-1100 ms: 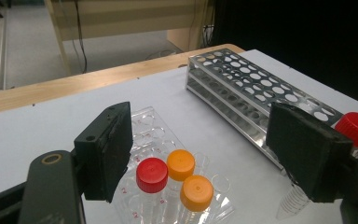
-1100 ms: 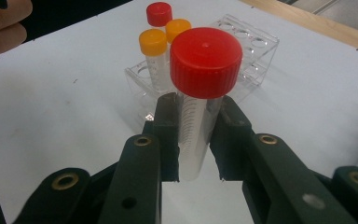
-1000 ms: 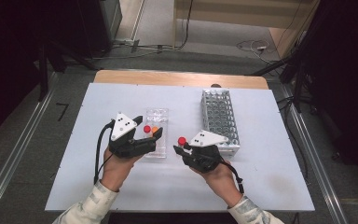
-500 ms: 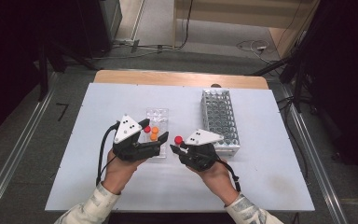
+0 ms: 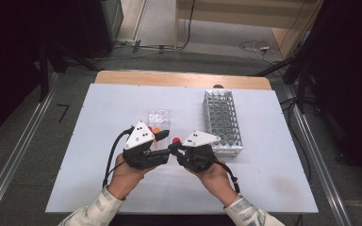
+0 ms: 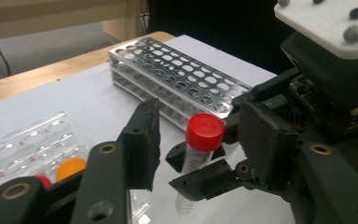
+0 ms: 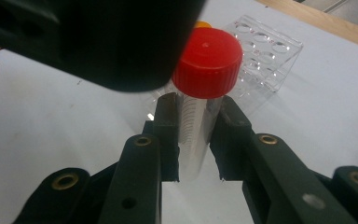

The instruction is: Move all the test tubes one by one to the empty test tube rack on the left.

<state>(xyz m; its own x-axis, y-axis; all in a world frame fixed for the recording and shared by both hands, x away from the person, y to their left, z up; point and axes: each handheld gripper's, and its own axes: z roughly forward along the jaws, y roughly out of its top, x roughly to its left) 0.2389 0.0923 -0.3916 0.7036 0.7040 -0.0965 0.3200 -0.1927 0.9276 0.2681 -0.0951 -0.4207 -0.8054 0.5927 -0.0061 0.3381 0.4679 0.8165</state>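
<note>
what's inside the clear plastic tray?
The clear tray holds an orange-capped tube and a red cap; the left tool covers the near wells.

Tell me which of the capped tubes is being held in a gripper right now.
The red-capped tube, upright between the right gripper jaws above the table. The orange-capped one sits in the clear plastic tray.

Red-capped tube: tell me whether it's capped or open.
Capped: the red cap sits on the tube held between the right hand-held gripper jaws.
</note>
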